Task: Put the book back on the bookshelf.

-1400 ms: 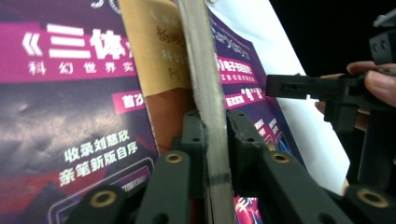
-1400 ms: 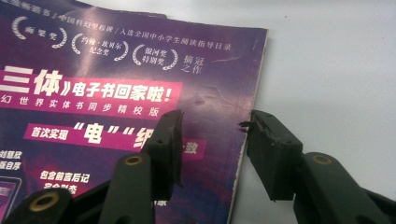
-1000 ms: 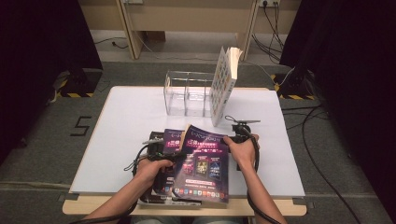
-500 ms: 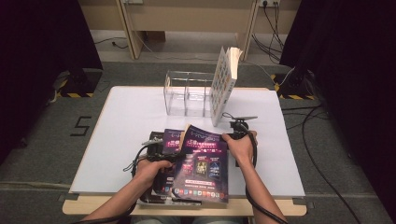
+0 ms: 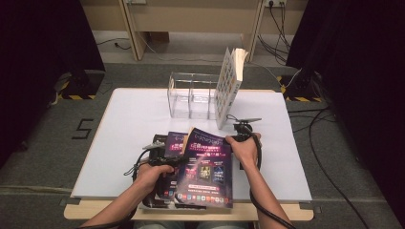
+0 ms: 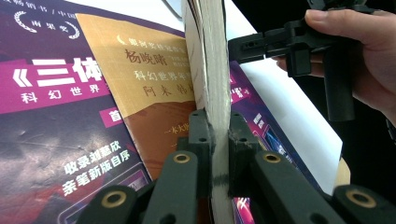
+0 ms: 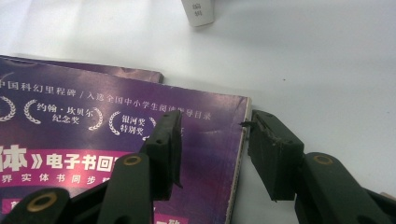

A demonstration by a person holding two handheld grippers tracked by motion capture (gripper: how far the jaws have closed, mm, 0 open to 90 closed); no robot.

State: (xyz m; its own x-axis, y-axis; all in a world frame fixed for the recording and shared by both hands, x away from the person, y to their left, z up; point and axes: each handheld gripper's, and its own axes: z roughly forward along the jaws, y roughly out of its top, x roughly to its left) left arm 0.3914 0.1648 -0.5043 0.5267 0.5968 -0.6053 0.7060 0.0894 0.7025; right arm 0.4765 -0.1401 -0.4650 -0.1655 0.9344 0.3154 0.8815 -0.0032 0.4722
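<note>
A purple paperback [image 5: 205, 167] lies tilted on a stack of similar books [image 5: 173, 141] at the table's near edge. My left gripper [image 5: 165, 160] is shut on its left side. In the left gripper view, the jaws [image 6: 216, 126] pinch the page block [image 6: 210, 70], lifting it off the purple cover below [image 6: 56, 116]. My right gripper [image 5: 237, 132] is at the book's far right corner. In the right gripper view, its jaws [image 7: 215, 121] stand open astride the book's edge [image 7: 116, 140], one over the cover and one over the table, neither pressing. A hand holds the right gripper [image 6: 261, 44].
A clear plastic organiser [image 5: 191, 95] with compartments stands at the back of the white table [image 5: 124, 124]. A white book [image 5: 228, 86] leans upright against its right side, and its foot [image 7: 200, 11] is just beyond the right gripper.
The right gripper has crept slightly farther along the book's far corner. The left gripper and the book hold still.
</note>
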